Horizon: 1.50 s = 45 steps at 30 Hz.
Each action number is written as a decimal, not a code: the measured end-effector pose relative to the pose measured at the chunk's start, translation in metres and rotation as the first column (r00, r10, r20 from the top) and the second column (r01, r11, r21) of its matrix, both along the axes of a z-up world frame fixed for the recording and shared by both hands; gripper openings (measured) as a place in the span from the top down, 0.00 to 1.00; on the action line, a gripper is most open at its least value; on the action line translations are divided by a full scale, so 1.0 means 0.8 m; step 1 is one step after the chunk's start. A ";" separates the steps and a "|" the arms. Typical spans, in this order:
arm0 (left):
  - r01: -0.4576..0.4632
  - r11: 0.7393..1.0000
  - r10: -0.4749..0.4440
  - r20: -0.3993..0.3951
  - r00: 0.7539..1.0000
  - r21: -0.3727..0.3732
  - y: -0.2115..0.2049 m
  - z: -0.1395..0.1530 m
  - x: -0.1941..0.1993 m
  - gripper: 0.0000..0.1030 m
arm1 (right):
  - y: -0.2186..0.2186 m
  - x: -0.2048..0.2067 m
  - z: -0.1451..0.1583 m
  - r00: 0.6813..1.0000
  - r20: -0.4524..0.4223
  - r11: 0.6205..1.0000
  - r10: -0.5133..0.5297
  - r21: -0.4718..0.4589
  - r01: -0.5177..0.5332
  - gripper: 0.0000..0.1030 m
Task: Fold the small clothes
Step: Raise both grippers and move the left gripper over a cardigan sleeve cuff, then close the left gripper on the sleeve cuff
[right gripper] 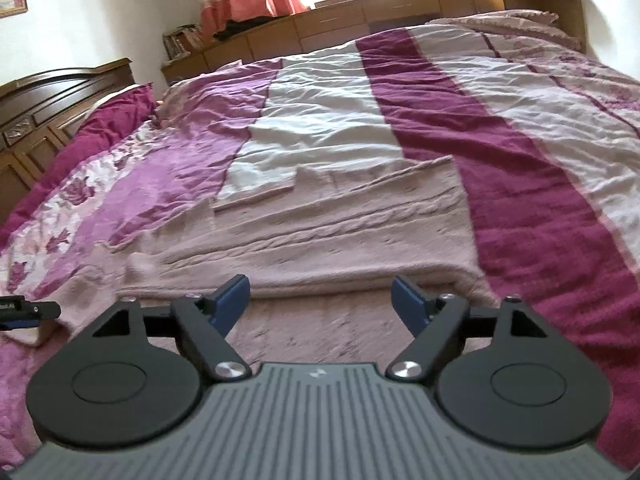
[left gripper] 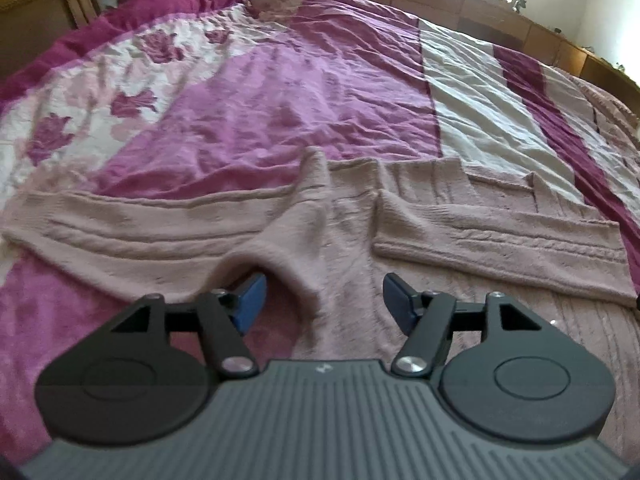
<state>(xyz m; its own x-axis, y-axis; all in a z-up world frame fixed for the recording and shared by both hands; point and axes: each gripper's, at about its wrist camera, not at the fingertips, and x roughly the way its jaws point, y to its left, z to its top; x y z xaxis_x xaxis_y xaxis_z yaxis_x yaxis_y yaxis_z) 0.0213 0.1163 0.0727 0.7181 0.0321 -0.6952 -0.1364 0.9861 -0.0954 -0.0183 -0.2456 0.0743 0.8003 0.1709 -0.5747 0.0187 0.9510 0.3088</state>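
Bedspread carries pink sweater, sleeves spread crosswise, left-right.

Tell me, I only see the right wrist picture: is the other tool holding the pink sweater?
Observer: No. The left tool is open, with its fingers wide apart just above the pink sweater.
Operator: Is there a sleeve on that side?
Observer: Yes. One sleeve lies stretched out to the left on the bedspread.
Operator: Is the sweater flat there?
Observer: Not fully. A raised ridge of knit runs forward ahead of the left tool.
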 end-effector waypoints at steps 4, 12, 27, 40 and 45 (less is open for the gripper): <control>-0.037 0.999 0.037 -0.007 0.999 0.009 0.015 0.001 -0.016 0.35 | 0.012 -0.012 0.000 1.000 -0.012 1.000 0.022 0.016 -0.022 0.15; -0.170 0.985 0.169 -0.024 0.985 -0.033 0.071 -0.019 -0.029 0.35 | 0.023 -0.027 -0.009 0.999 -0.042 0.999 0.031 0.023 -0.030 0.13; -0.423 0.879 0.429 -0.021 0.903 -0.221 0.184 -0.057 -0.019 0.35 | 0.022 -0.023 -0.050 0.990 -0.142 1.000 -0.020 -0.025 0.017 0.13; -0.421 0.891 0.427 -0.004 0.904 -0.168 0.190 -0.071 0.012 0.35 | 0.034 -0.016 -0.053 0.988 -0.150 0.998 -0.023 -0.062 0.014 0.09; -0.419 0.895 0.425 0.006 0.905 -0.155 0.189 -0.073 0.017 0.34 | 0.037 -0.015 -0.055 0.988 -0.152 0.997 -0.023 -0.073 0.012 0.09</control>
